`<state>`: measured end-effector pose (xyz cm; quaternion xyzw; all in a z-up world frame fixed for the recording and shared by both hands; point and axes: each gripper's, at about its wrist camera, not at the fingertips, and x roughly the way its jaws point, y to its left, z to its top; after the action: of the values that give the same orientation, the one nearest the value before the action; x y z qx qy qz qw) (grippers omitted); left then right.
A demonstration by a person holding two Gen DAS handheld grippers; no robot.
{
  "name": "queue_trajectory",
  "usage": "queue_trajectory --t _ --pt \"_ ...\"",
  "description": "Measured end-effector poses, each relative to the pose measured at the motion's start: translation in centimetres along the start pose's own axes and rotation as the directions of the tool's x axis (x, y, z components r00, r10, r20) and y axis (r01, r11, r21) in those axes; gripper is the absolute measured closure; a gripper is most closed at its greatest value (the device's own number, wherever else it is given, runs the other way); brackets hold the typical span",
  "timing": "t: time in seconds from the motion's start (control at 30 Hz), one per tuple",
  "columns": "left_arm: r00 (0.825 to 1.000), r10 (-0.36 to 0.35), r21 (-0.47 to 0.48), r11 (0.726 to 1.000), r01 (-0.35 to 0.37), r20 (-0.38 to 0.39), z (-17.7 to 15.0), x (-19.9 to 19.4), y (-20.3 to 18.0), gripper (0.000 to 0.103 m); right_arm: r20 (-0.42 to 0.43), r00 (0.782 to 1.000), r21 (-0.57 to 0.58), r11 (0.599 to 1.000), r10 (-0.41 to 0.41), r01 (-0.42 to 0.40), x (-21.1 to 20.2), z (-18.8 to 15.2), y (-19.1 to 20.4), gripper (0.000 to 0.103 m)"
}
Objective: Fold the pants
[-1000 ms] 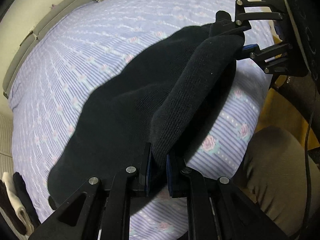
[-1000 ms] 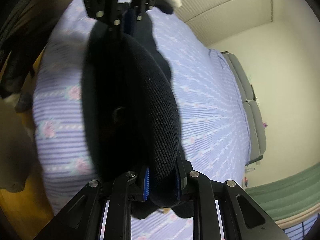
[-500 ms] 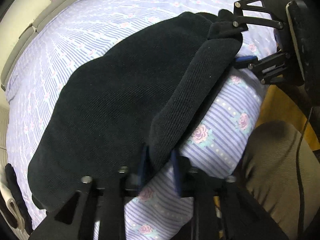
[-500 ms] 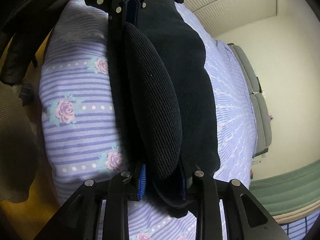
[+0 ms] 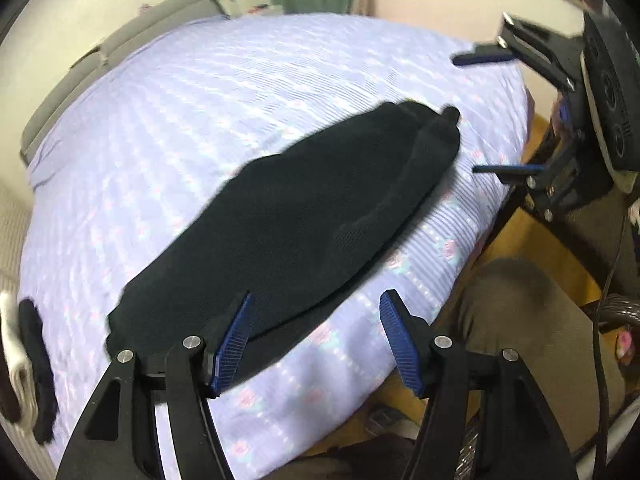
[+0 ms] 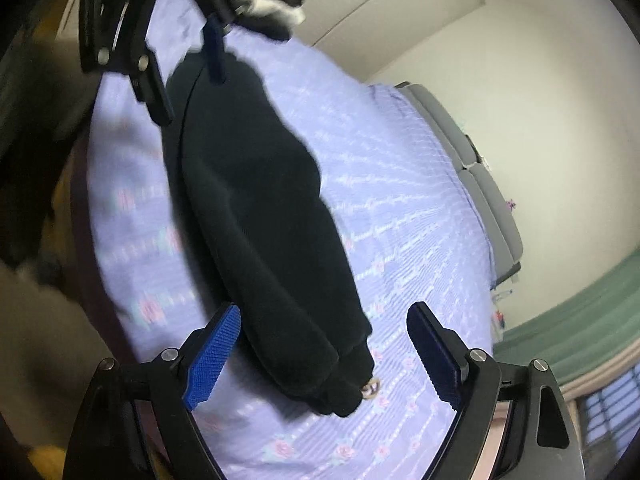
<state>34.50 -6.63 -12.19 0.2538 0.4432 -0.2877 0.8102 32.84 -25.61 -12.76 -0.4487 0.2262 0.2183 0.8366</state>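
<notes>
Left wrist view: my left gripper point(image 5: 316, 340) points steeply down over the near edge of the bed point(image 5: 168, 120). Its jaws have just been opening and now stand apart, blue pads point(image 5: 232, 344) bare, nothing pressed between them. The pants point(image 5: 304, 216) lie folded flat on the striped floral sheet, a long dark shape running from near the left pad up toward the far right. The left pad overlaps the pants' near end in the picture; whether it touches I cannot tell. The right gripper point(image 5: 500, 112) shows at upper right, above the pants' far end, its two blue pads spread wide with only sheet between them. A knee point(image 5: 528, 312) in olive cloth sits beside the bed at lower right. A black-and-white bundle point(image 5: 24, 364) lies at the left edge.

Right wrist view: my right gripper point(image 6: 324, 360) tilts moderately down. Its jaws have just been opening and are wide apart; the pants' point(image 6: 260, 216) rounded near end lies between the pads, clear of both. The pants stretch away up the sheet toward the left gripper point(image 6: 188, 80) at the top, whose pads are also apart. Some motion blur here. A grey headboard point(image 6: 472, 172) runs along the right wall.
</notes>
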Motion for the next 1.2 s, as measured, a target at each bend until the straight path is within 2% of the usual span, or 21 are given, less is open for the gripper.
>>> queue_trajectory --t 0.17,0.23,0.33,0.47,0.6,0.67,0.73,0.93,1.07,1.2 --pt "0.996 0.082 -0.132 0.988 -0.078 0.019 -4.5 -2.3 5.7 0.039 0.042 0.999 0.208 0.978 0.013 -0.021 -0.7 3.9 0.3 0.017" --pt "0.993 0.114 -0.185 0.977 -0.11 0.012 -6.7 -2.7 8.2 0.039 0.055 0.998 0.266 0.963 0.022 -0.036 -1.1 5.0 1.4 0.017" --pt "0.986 0.164 -0.22 0.963 -0.158 0.008 -9.1 -2.6 11.6 0.039 0.066 0.997 0.321 0.946 0.031 -0.051 0.6 8.1 3.2 0.017" --pt "0.985 0.168 -0.239 0.958 -0.158 0.025 -11.8 -1.8 14.1 0.041 0.056 0.997 0.34 0.938 0.055 -0.071 2.7 11.7 6.9 0.018" --pt "0.977 0.201 -0.185 0.965 -0.185 0.069 -12.7 -0.2 15.1 0.05 0.04 0.997 0.361 0.929 0.07 -0.08 4.9 14.9 10.7 0.019" --pt "0.975 0.201 -0.176 0.968 -0.182 0.098 -13.2 0.7 15.6 0.051 0.024 0.997 0.396 0.915 0.077 -0.08 5.7 15.5 11.5 0.02" --pt "0.974 0.201 -0.194 0.965 -0.177 0.109 -13.3 1.8 16.1 0.051 -0.005 0.996 0.463 0.883 0.095 -0.082 6.9 16.1 12.2 0.022" --pt "0.986 0.139 -0.287 0.952 -0.108 0.09 -14.0 5.1 18.9 0.057 -0.105 0.99 0.591 0.806 0.09 -0.01 10.3 16.3 12.7 0.032" --pt "0.99 0.075 -0.332 0.943 -0.032 0.119 -14.3 6.2 20.1 0.061 -0.114 0.991 0.628 0.778 0.075 0.013 11.0 16.2 12.3 0.032" --pt "0.99 0.035 -0.35 0.937 0.016 0.139 -14.2 7.2 20.9 0.065 -0.121 0.99 0.664 0.747 0.075 0.025 11.6 16.3 11.5 0.032"
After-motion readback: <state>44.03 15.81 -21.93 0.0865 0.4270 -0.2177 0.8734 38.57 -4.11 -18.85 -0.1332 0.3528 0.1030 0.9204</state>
